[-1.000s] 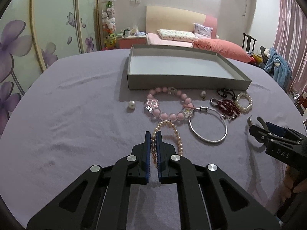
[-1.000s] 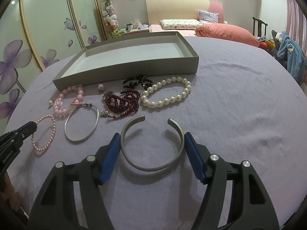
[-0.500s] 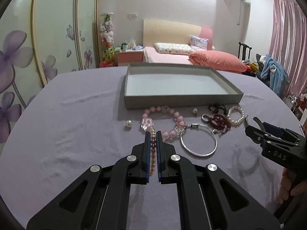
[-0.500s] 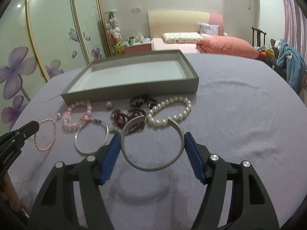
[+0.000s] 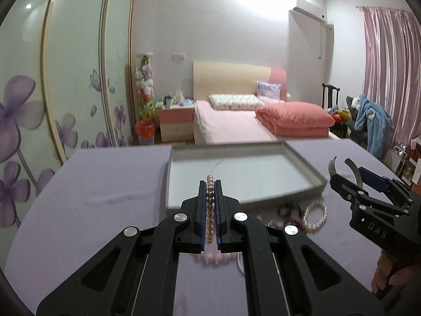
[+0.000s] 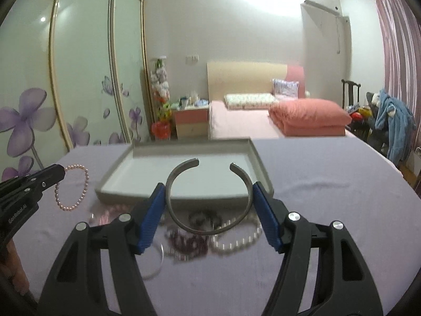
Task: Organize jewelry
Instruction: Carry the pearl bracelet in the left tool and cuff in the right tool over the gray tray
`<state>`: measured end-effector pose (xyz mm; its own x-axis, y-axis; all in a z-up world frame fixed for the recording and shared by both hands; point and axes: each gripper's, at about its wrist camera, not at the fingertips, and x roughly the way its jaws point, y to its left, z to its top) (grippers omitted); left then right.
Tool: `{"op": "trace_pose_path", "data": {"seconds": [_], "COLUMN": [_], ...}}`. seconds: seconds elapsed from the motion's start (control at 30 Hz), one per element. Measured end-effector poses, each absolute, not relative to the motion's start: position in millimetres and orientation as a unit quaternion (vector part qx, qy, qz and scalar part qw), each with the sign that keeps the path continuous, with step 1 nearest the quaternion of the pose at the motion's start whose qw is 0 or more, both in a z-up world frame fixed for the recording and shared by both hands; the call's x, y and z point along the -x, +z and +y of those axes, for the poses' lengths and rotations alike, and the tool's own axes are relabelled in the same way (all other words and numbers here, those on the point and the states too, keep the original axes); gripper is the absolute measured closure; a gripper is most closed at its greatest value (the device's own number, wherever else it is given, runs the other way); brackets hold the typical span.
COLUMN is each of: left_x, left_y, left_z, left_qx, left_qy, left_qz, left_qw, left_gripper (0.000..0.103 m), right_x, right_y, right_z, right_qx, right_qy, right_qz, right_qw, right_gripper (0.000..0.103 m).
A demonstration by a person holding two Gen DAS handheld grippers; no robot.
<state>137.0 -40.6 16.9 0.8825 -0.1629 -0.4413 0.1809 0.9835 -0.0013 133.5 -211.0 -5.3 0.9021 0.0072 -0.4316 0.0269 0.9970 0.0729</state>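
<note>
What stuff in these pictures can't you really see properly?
- Left wrist view: the pink bead bracelet on the cloth is blurred and mostly behind the left tongs.
- Right wrist view: the dark red beads and white pearl bracelet are smeared; the silver cuff and right tongs cover parts.
- Both views: the tray floor is blurred, so small items there can't be told.

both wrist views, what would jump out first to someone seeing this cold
Each gripper holds jewelry lifted off the purple tablecloth: the right gripper has its jaws clamped across an open grey metal cuff bangle, and the left gripper pinches a small pink pearl bracelet. Just beyond them lies the shallow grey cardboard tray, with blurred bead bracelets on the cloth in front of it.
</note>
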Motion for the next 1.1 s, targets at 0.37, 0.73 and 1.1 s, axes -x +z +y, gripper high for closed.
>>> {"op": "trace_pose_path", "data": {"seconds": [0.37,0.73,1.1], "left_x": [-198,-243,-266], "left_y": [19,-12,-31], "left_z": [-60,-68,-66], "left_qx": [-0.006,-0.001,0.007], "left_qy": [-0.086,-0.087,-0.097], "left_qz": [0.219,0.266,0.300], "left_qw": [0.972,0.960,0.949], "left_gripper": [0.097,0.097,0.097], "right_x": [-208,-273,-321], "right_y": [8,-16,-52], "right_z": [-221,-216,-210], "right_qx": [-0.054,-0.047,-0.063], "right_qy": [-0.024,-0.016,0.001], "right_qz": [0.194,0.240,0.325], "right_qw": [0.979,0.969,0.944], "right_gripper": [0.038,0.038,0.038]}}
